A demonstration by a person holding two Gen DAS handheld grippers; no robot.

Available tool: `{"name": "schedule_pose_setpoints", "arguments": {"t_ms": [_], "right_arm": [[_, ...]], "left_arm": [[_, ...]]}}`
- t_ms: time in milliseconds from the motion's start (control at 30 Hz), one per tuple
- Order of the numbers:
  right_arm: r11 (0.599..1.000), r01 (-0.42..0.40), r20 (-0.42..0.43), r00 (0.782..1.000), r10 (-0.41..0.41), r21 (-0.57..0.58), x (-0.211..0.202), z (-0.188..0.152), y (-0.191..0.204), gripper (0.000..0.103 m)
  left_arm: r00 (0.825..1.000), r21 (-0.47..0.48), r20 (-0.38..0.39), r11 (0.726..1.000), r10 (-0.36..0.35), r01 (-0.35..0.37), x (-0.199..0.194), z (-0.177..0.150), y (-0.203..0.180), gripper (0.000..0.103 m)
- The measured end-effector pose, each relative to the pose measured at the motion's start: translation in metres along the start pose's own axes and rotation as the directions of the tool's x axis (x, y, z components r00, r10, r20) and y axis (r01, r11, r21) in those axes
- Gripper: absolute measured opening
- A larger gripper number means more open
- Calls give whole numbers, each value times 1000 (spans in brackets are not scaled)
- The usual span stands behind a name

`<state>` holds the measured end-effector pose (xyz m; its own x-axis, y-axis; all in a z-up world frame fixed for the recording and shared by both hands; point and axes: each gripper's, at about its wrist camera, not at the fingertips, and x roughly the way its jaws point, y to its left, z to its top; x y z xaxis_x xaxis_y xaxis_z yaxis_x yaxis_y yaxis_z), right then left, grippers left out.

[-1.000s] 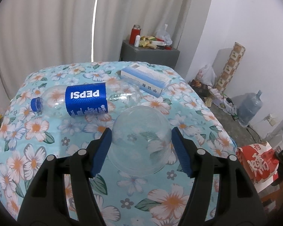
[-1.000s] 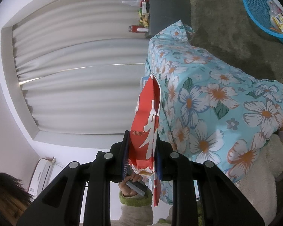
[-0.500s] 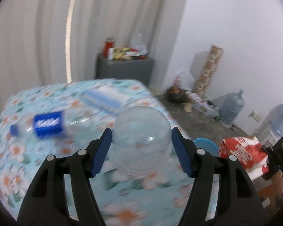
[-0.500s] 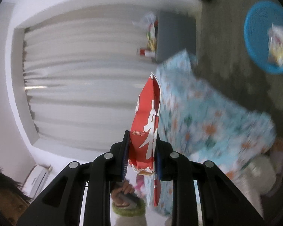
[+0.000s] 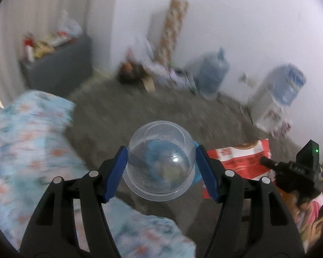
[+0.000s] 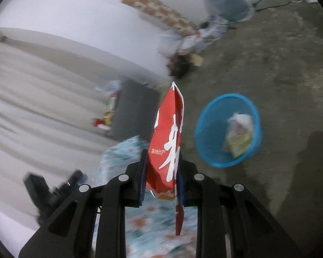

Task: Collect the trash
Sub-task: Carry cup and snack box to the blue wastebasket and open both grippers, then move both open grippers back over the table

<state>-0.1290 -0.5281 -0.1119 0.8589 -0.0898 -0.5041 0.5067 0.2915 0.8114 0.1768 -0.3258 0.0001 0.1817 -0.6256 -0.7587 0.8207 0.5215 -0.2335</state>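
Claws of both hands carrying trash from the flowered table (image 5: 28,142) toward the blue basket (image 6: 206,150) on the floor. Left claw (image 5: 160,167) is clenched across the sides of a clear plastic dome lid (image 5: 159,165), its blue pads pressing on opposite walls; the lid sits crown-forward, probably because that span gives the pads two firm, parallel faces. Right claw (image 6: 161,178) is clamped on a red snack bag (image 6: 168,142) near its lower seam, so the flat bag stands edge-on and upright between the pads, with a strip hanging below. Basket lies near the table's edge and already holds a crumpled wrapper (image 6: 239,137); both loads appear bound for it.

Motion blur smears the tablecloth, the grey cabinet (image 5: 60,68) and the water jugs (image 5: 213,73). In the left view the basket shows only as a blue tint through the lid. Bag print is partly cut off by the pads. Anything left on the table cannot be made out.
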Motion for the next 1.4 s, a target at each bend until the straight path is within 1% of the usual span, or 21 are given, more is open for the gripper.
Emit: {"name": "schedule_pose_setpoints", "arguments": {"t_ms": [67, 133, 167, 200, 300, 367, 400, 433, 467, 533, 567, 600, 667, 733, 833, 967, 1100, 1200, 1267, 1300, 1400], "right_arm": [[998, 65, 8, 998, -65, 1, 23, 3, -14, 23], [994, 111, 3, 994, -111, 0, 45, 3, -26, 23], [993, 122, -6, 993, -122, 4, 54, 6, -34, 23], [990, 139, -19, 990, -139, 17, 71, 10, -44, 23], [983, 180, -24, 984, -179, 24, 99, 22, -63, 24], [981, 189, -27, 982, -189, 37, 125, 31, -78, 27], [980, 195, -42, 980, -193, 44, 138, 35, -88, 32], [976, 211, -58, 976, -208, 49, 146, 36, -95, 48], [969, 240, -78, 969, -236, 56, 160, 37, -106, 58], [955, 287, -112, 954, -278, 75, 180, 37, -129, 58], [946, 308, -122, 948, -295, 99, 184, 36, -139, 58], [944, 307, -119, 948, -294, 120, 181, 33, -143, 58], [950, 271, -89, 962, -259, 154, 170, 31, -147, 61], [953, 257, -51, 966, -252, 158, 157, 29, -146, 65], [953, 245, -13, 969, -247, 177, 138, 28, -148, 65], [954, 204, 35, 976, -217, 220, 107, 24, -140, 65], [962, 176, 81, 977, -196, 211, 78, 11, -120, 65], [971, 164, 103, 978, -183, 175, 61, 3, -95, 65], [978, 166, 103, 978, -179, 123, 51, -5, -69, 65], [980, 175, 100, 978, -185, 97, 45, -8, -58, 65], [980, 200, 82, 977, -198, -14, 38, -19, -16, 65]], "left_arm": [[997, -14, -73, 1000, -19, 18, 42, 7, -10, 61], [987, -24, -157, 999, -37, 33, 90, 14, -19, 62], [981, -31, -191, 999, -30, 25, 115, 17, -22, 62], [976, -28, -215, 999, -22, 17, 138, 19, -25, 62], [967, -1, -256, 1000, 3, -3, 188, 23, -32, 62], [959, 31, -281, 999, 26, -18, 221, 23, -37, 62], [956, 43, -290, 998, 46, -35, 240, 22, -39, 63], [950, 52, -308, 998, 56, -42, 258, 21, -37, 69], [941, 59, -330, 997, 70, -53, 271, 19, -37, 82], [918, 74, -381, 993, 111, -89, 303, 10, -37, 83], [912, 74, -393, 992, 119, -97, 312, 10, -36, 83], [904, 65, -409, 992, 125, -107, 318, 7, -33, 83], [907, 22, -410, 996, 93, -92, 318, 3, -29, 83], [911, 10, -406, 997, 78, -81, 313, 3, -28, 83], [925, 12, -373, 997, 75, -76, 299, 9, -30, 83], [946, -16, -323, 999, 34, -41, 261, 21, -38, 83], [969, -24, -246, 1000, -18, 12, 201, 28, -44, 83], [981, -25, -187, 999, -46, 42, 154, 29, -42, 83], [990, -18, -137, 999, -47, 45, 112, 28, -37, 83], [992, -21, -119, 999, -48, 46, 97, 27, -36, 83], [998, -36, -54, 998, -45, 43, 34, 19, -21, 83]]}}
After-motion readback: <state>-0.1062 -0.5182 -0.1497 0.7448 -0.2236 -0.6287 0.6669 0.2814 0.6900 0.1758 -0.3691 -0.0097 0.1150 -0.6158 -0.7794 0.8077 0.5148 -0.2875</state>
